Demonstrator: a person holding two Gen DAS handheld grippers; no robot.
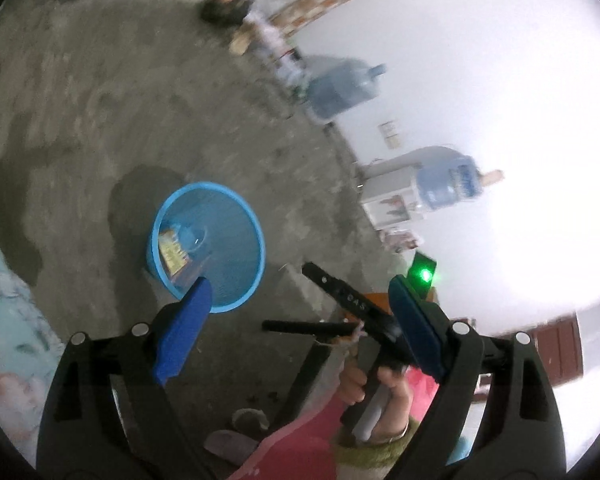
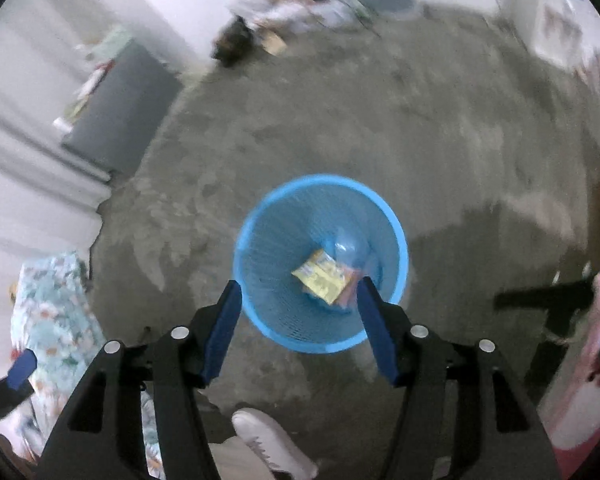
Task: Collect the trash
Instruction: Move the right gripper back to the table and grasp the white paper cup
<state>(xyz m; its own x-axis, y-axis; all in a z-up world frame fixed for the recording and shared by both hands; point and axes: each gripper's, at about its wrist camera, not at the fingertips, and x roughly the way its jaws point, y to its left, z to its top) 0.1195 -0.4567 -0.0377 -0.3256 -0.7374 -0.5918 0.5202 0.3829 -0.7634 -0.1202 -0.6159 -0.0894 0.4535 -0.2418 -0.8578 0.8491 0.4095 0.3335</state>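
Blue mesh waste basket [image 2: 320, 264] standing upright on the bare concrete floor [image 2: 380, 128], mouth up, seen from above by the right wrist camera. Inside it lie a yellow printed wrapper [image 2: 322, 278] and a clear, bluish plastic piece [image 2: 348, 246] at the bottom. The wrapper rests flat and slightly crumpled; its long axis runs diagonally, from upper left to lower right in this view, with one end tucked against the basket wall on the near side.

Right tool [image 2: 296, 322]: jaws apart, nothing between the pads, poised over the near rim of the basket. Left tool [image 1: 300, 320]: jaws spread wide and likewise empty, with the basket [image 1: 208, 246] ahead and to its left. The right-hand device's black body and the hand [image 1: 380, 392] that grips it show between the left tool's fingers.

Risks, as a judgement. Both views are smeared by motion, so the hands appear to be travelling; a fingertip that dips could clip the light basket's rim and tip it, spilling what is collected. The two devices sit near each other and could knock together. A white shoe [image 2: 274, 444] stands near the basket, so a step forward could nudge it.
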